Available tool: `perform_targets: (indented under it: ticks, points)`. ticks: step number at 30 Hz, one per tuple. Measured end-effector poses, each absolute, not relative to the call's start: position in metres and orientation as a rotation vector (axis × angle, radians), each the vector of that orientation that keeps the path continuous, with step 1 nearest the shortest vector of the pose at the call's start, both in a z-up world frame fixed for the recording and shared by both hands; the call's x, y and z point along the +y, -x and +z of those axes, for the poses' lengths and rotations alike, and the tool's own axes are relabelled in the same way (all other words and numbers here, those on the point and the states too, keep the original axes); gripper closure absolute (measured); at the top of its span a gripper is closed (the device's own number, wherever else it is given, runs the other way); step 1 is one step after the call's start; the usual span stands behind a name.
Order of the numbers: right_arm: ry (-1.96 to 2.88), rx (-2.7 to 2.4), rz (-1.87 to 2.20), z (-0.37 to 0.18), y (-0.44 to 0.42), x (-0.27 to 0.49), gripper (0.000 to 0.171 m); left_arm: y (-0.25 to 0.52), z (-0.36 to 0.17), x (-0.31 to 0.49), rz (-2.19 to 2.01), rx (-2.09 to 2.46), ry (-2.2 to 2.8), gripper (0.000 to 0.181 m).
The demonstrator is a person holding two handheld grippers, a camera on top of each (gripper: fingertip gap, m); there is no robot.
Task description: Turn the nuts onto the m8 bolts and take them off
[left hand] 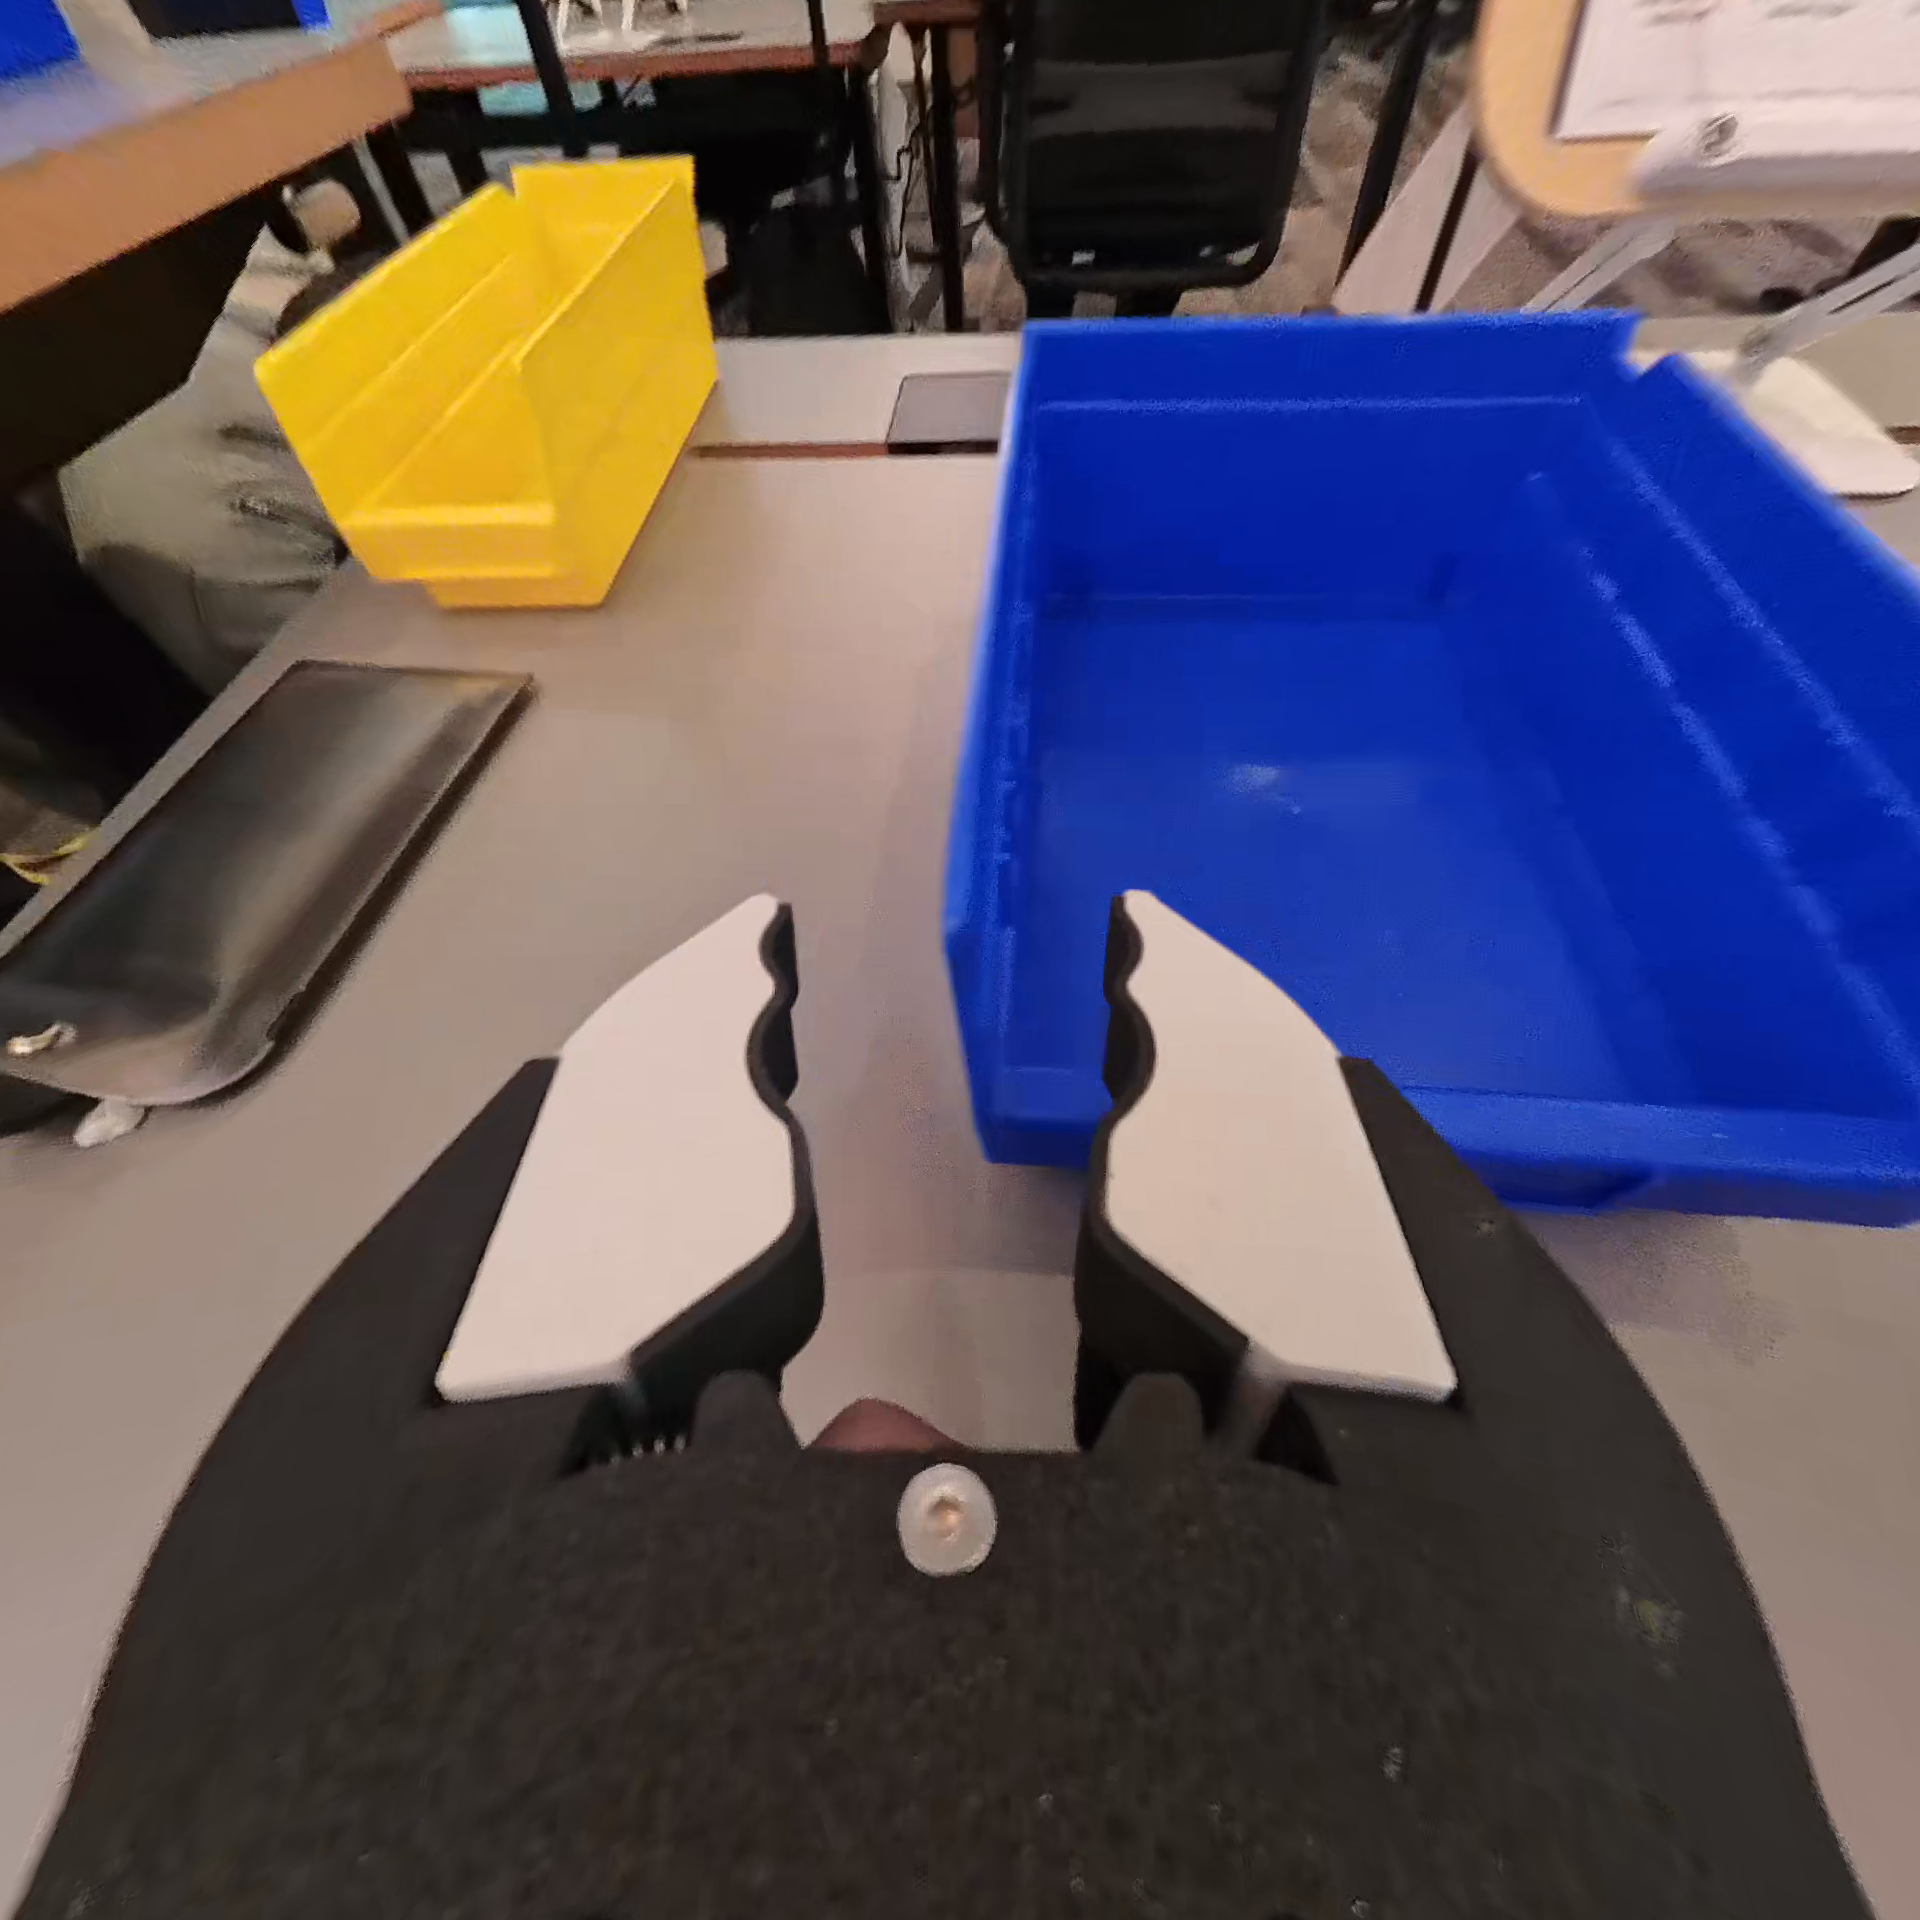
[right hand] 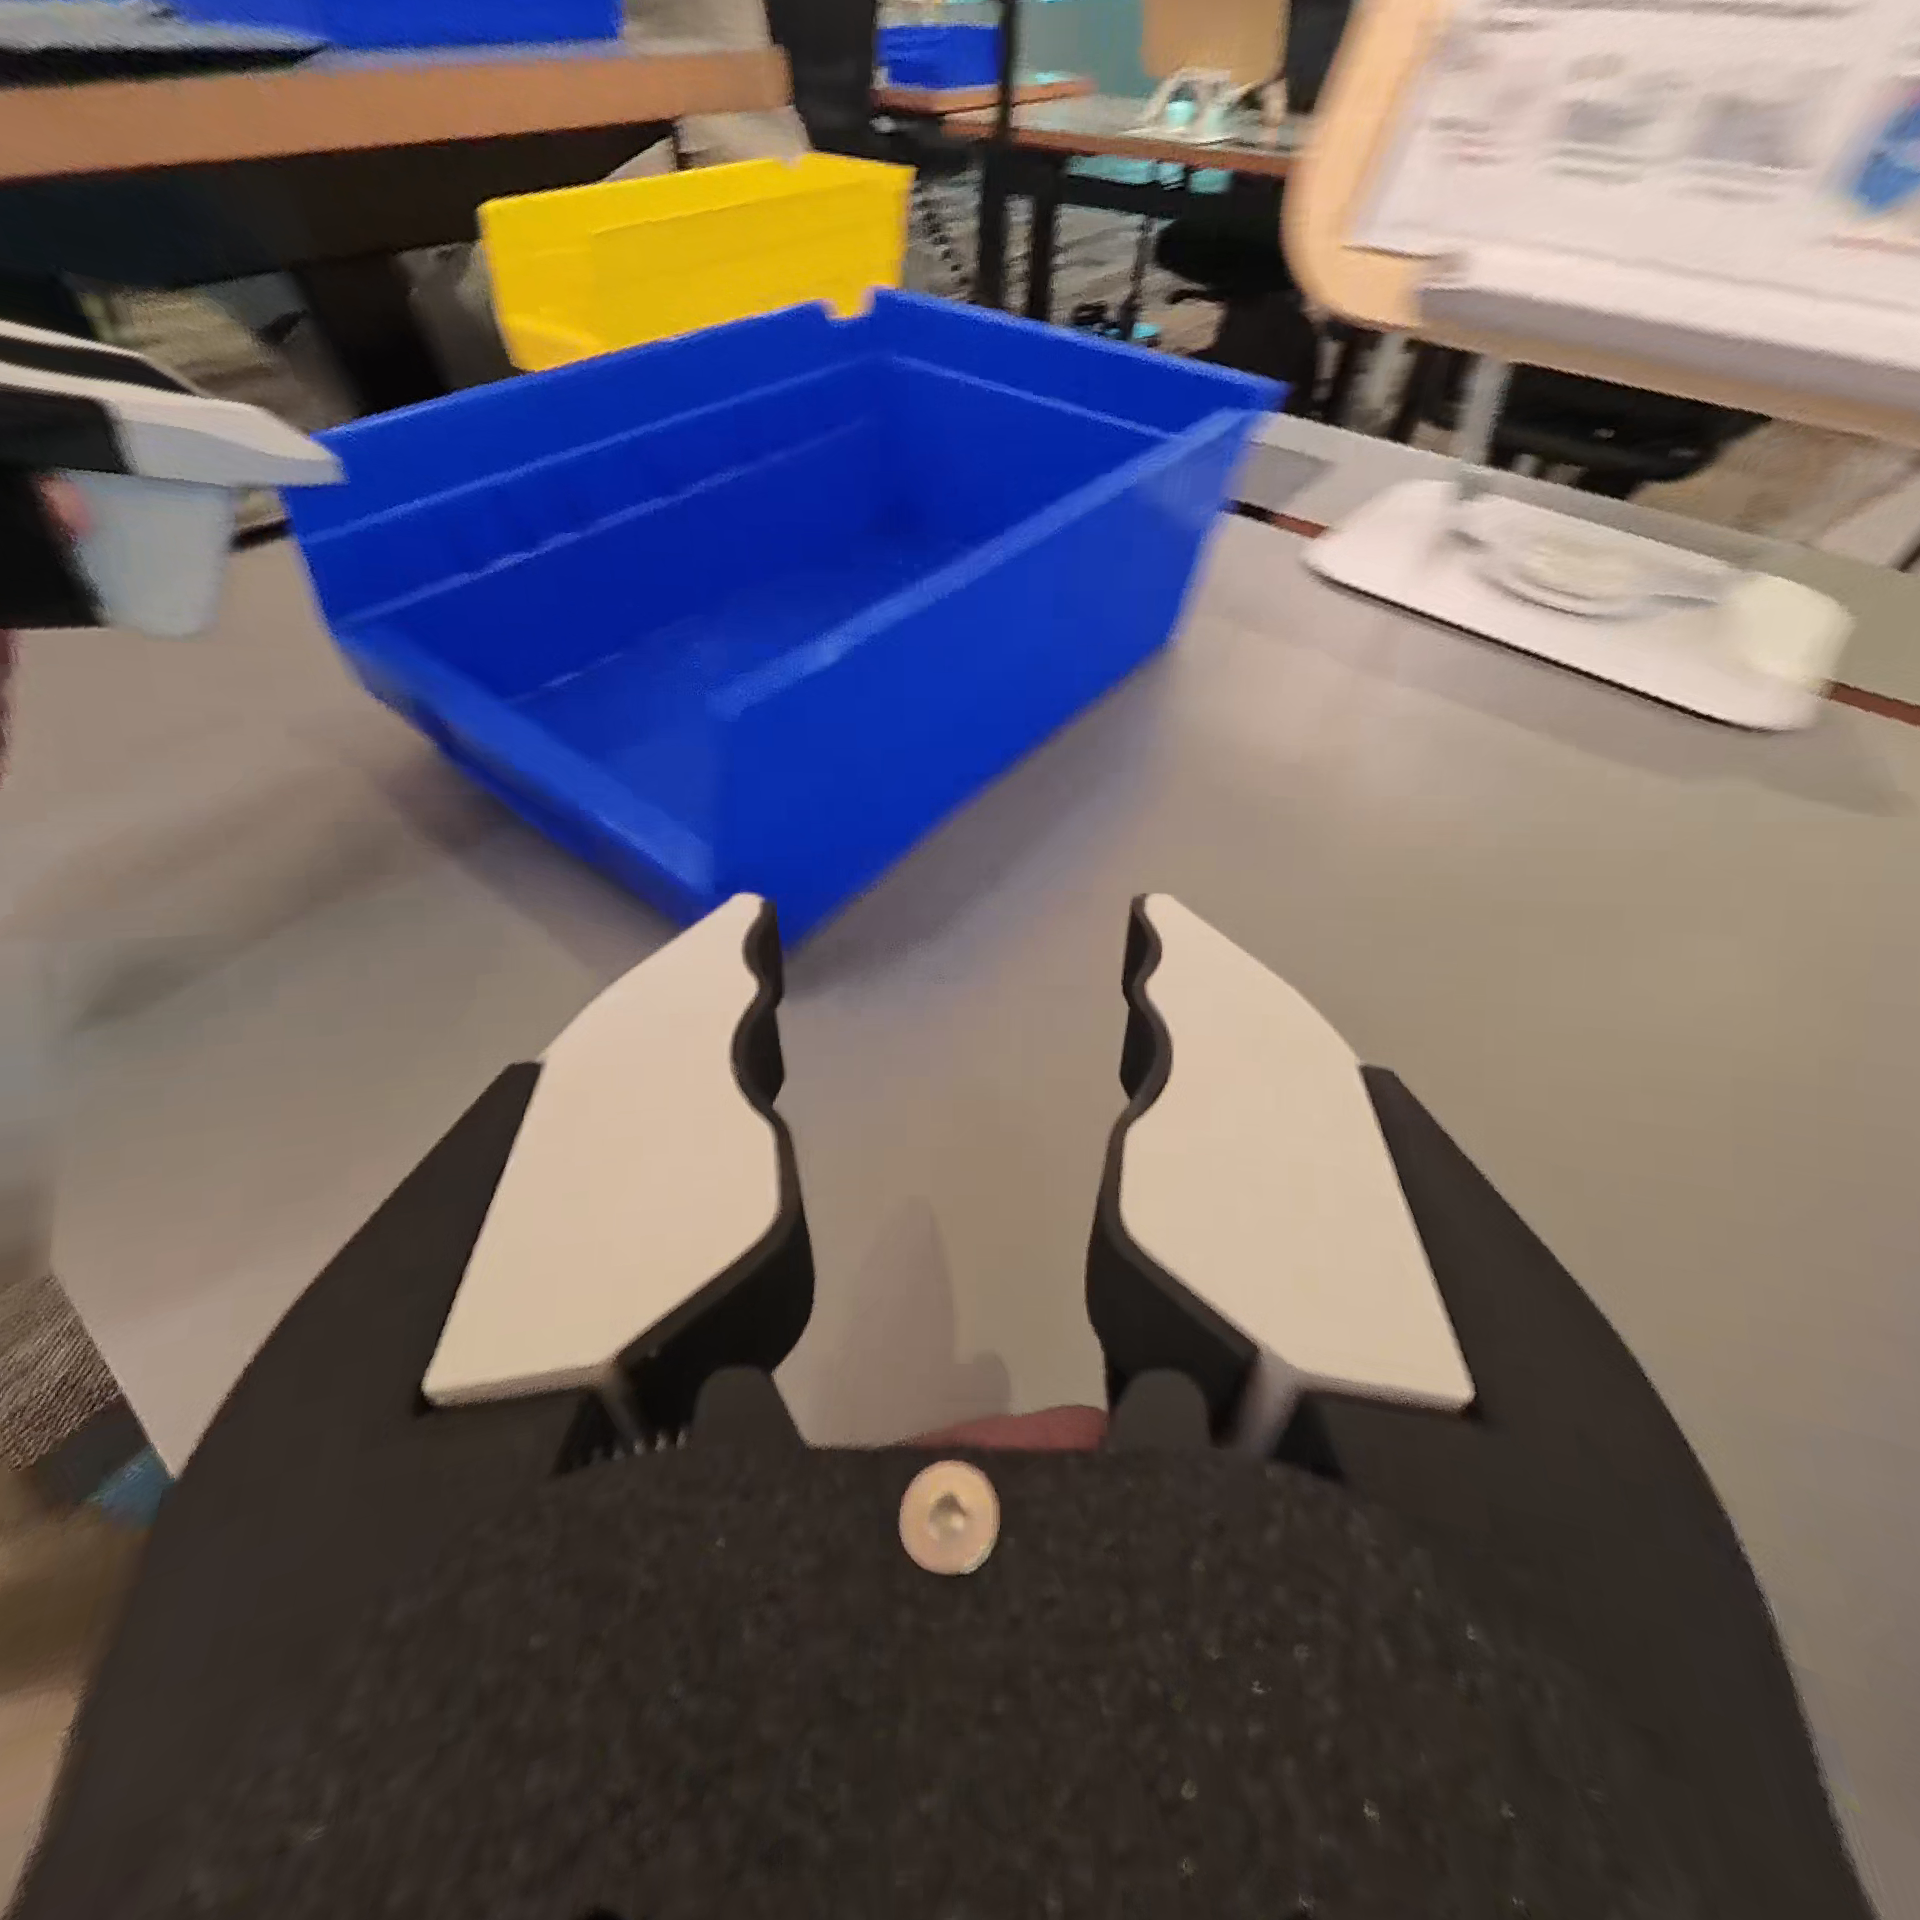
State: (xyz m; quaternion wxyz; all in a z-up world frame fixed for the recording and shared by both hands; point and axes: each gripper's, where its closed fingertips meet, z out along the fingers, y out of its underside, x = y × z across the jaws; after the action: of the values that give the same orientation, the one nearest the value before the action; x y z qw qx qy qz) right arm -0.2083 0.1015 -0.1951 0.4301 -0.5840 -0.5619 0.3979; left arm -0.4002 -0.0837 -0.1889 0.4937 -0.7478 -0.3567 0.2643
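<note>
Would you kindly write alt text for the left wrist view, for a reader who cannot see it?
The left tongs, open and holding nothing, hover over a grey table beside the near corner of an empty blue bin. A yellow bin stands farther back on the left, with a black flat panel at the table's left edge; no nuts or bolts show.

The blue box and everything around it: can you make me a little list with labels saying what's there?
blue bin: on the grey table, nothing seen inside
yellow bin: farther back, to the left
left gripper: open, holding nothing
right gripper: open, holding nothing
black pouch: lying flat at the table's left edge
nuts and bolts: none in view
</note>
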Motion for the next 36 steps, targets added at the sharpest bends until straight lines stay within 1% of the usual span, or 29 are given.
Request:
perform_targets:
  ticks: [3, 6, 9, 10, 13, 14, 15, 19, 26, 31, 36]
  points:
    - [1.459, -1.426, 1.004, -0.2, 0.244, 0.07, 0.106, 0.411, -0.203, -0.088, 0.592, -0.893, 1.819, 0.124]
    - [1.489, -1.415, 0.993, -0.206, 0.265, 0.063, 0.107, 0.415, -0.215, -0.083, 0.517, -0.901, 1.839, 0.124]
    - [1.533, -1.412, 1.01, -0.212, 0.278, 0.06, 0.113, 0.42, -0.22, -0.082, 0.51, -0.9, 1.851, 0.128]
    - [1.542, -1.405, 1.012, -0.212, 0.28, 0.061, 0.116, 0.421, -0.22, -0.08, 0.508, -0.894, 1.855, 0.131]
    - [1.548, -1.402, 1.017, -0.215, 0.283, 0.061, 0.131, 0.418, -0.222, -0.072, 0.476, -0.845, 1.876, 0.159]
    - [1.545, -1.414, 1.019, -0.216, 0.283, 0.059, 0.14, 0.416, -0.222, -0.068, 0.462, -0.826, 1.881, 0.171]
    - [1.546, -1.42, 1.014, -0.217, 0.284, 0.058, 0.146, 0.415, -0.222, -0.067, 0.466, -0.83, 1.881, 0.177]
    - [1.549, -1.406, 0.949, -0.218, 0.283, 0.066, 0.152, 0.412, -0.222, -0.062, 0.439, -0.82, 1.877, 0.178]
    - [1.571, -1.351, 0.894, -0.211, 0.269, 0.09, 0.159, 0.388, -0.21, -0.046, 0.531, -0.737, 1.843, 0.178]
    - [1.577, -1.278, 0.839, -0.197, 0.242, 0.119, 0.161, 0.363, -0.202, -0.016, 0.488, -0.691, 1.83, 0.177]
    - [1.621, -1.19, 0.768, -0.195, 0.199, 0.158, 0.162, 0.326, -0.203, 0.025, 0.451, -0.623, 1.82, 0.177]
